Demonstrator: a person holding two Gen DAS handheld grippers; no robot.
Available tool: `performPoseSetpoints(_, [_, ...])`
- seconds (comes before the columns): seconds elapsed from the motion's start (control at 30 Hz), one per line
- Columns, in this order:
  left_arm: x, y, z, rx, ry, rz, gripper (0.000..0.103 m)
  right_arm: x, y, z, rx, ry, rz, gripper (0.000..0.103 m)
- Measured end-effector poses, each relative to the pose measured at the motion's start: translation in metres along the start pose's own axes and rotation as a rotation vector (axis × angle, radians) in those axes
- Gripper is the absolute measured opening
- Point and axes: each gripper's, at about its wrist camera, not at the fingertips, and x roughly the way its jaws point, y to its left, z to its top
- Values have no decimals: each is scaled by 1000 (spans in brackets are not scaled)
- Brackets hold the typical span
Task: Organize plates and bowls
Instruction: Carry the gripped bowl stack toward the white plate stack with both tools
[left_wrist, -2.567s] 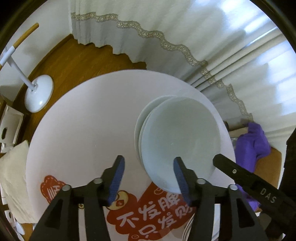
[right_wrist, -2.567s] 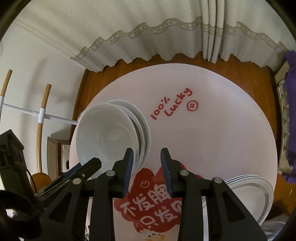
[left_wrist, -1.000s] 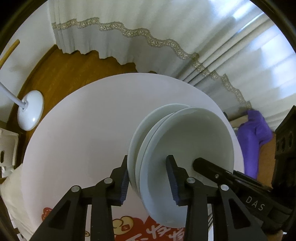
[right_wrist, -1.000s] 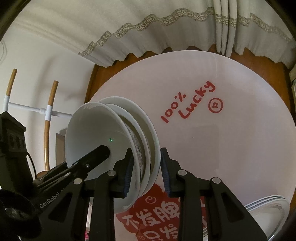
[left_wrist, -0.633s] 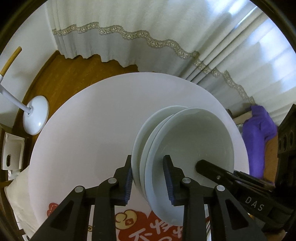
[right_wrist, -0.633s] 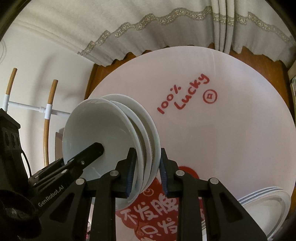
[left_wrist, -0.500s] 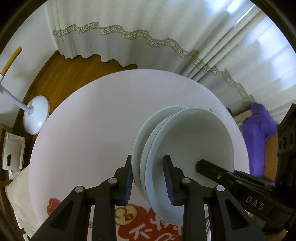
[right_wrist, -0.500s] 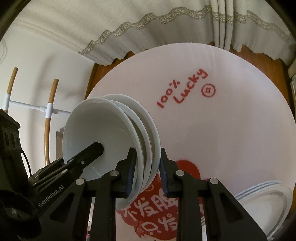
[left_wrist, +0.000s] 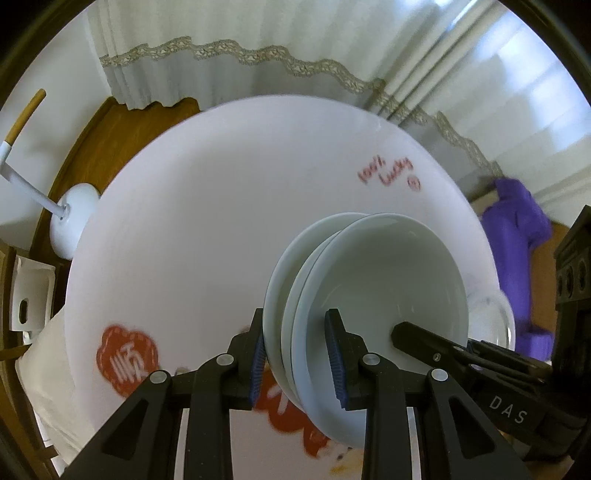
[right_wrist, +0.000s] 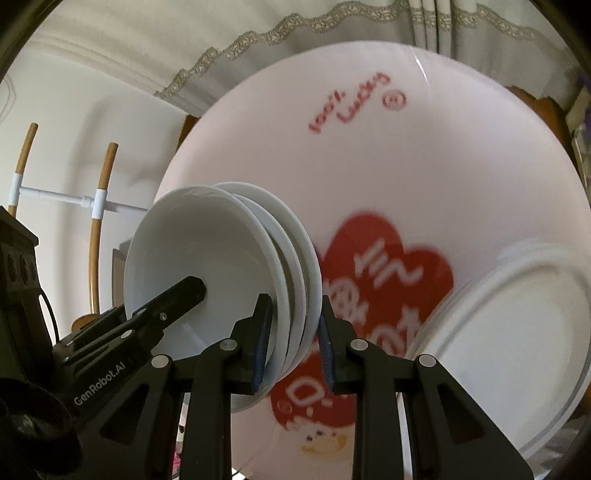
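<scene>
A stack of three white bowls (left_wrist: 384, 280) is held off the round white table (left_wrist: 221, 206). My left gripper (left_wrist: 297, 358) is shut on the stack's left rim. My right gripper (right_wrist: 293, 339) is shut on the stack of bowls (right_wrist: 207, 266) at its right rim. Each gripper shows in the other's view, one finger inside the top bowl. A stack of white plates (right_wrist: 517, 343) lies on the table at the right; its edge also shows in the left wrist view (left_wrist: 495, 314).
The table carries red print: "100% Lucky" (right_wrist: 351, 99) at the far side and a red emblem (right_wrist: 388, 288) near me. A white stand with wooden handles (right_wrist: 96, 199) is at the left. Purple cloth (left_wrist: 521, 254) lies at the right. Curtains (left_wrist: 258, 44) hang behind.
Both grippers closed on the bowl stack's rims and lifted it. The stack has moved right, toward the plates, which now fill more of the right wrist view.
</scene>
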Motion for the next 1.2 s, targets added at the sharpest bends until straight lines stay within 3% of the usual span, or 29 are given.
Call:
performPoseSetpoints(0.6, [-24,10,-91,263,74,-13,24,-2,-8,-139,189,-61,-56,24])
performPoseSetpoints(1.2, [-27,6,-107,361,-38,10,28,-2,-4,-157,123,-192,-92,29])
